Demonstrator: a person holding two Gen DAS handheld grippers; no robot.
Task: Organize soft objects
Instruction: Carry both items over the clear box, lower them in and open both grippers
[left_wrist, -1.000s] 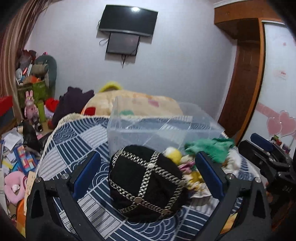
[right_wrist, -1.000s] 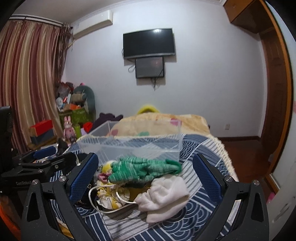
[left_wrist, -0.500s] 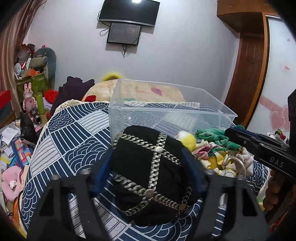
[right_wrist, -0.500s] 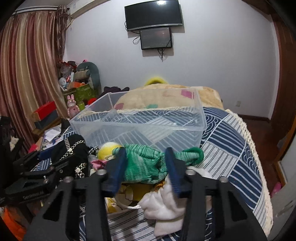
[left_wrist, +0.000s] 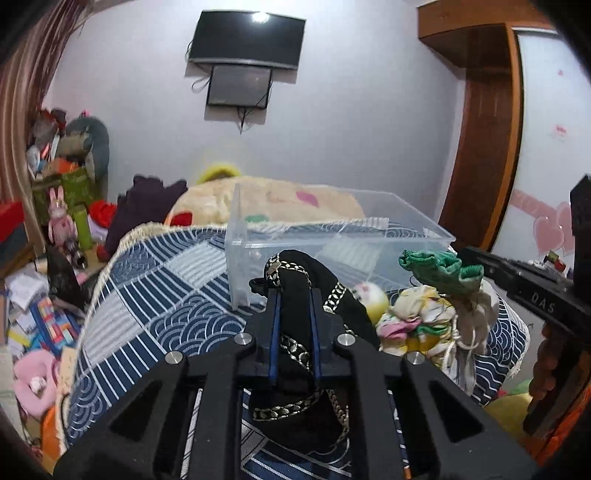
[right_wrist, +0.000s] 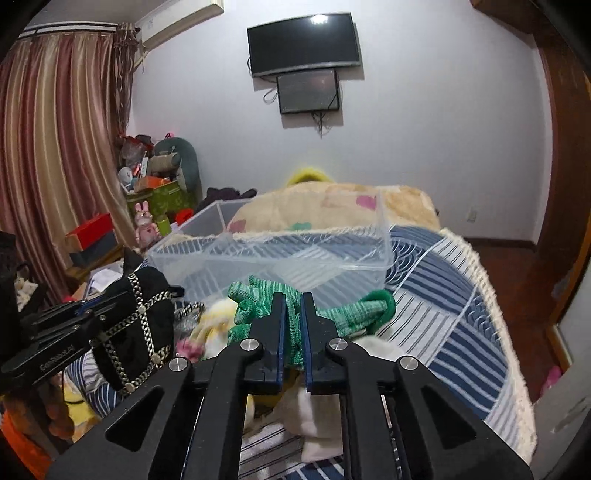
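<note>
My left gripper (left_wrist: 293, 299) is shut on a black cap with gold chain trim (left_wrist: 295, 269) and holds it lifted just in front of the clear plastic bin (left_wrist: 343, 240). My right gripper (right_wrist: 293, 301) is shut on a green knitted glove (right_wrist: 354, 308), raised above the pile before the bin (right_wrist: 273, 258). The glove also shows in the left wrist view (left_wrist: 439, 271), and the cap in the right wrist view (right_wrist: 142, 314). A pile of soft items (left_wrist: 421, 321), yellow, pink and white, lies on the bed at the bin's near side.
The bed has a blue and white patterned cover (left_wrist: 155, 295). A beige blanket (right_wrist: 332, 206) lies behind the bin. Toys and boxes clutter the floor on the left (left_wrist: 33, 325). A wooden door (left_wrist: 484, 155) stands at the right.
Both grippers closed from wide open: the left onto the black cap, the right onto the green glove. Both items are now lifted off the bed.
</note>
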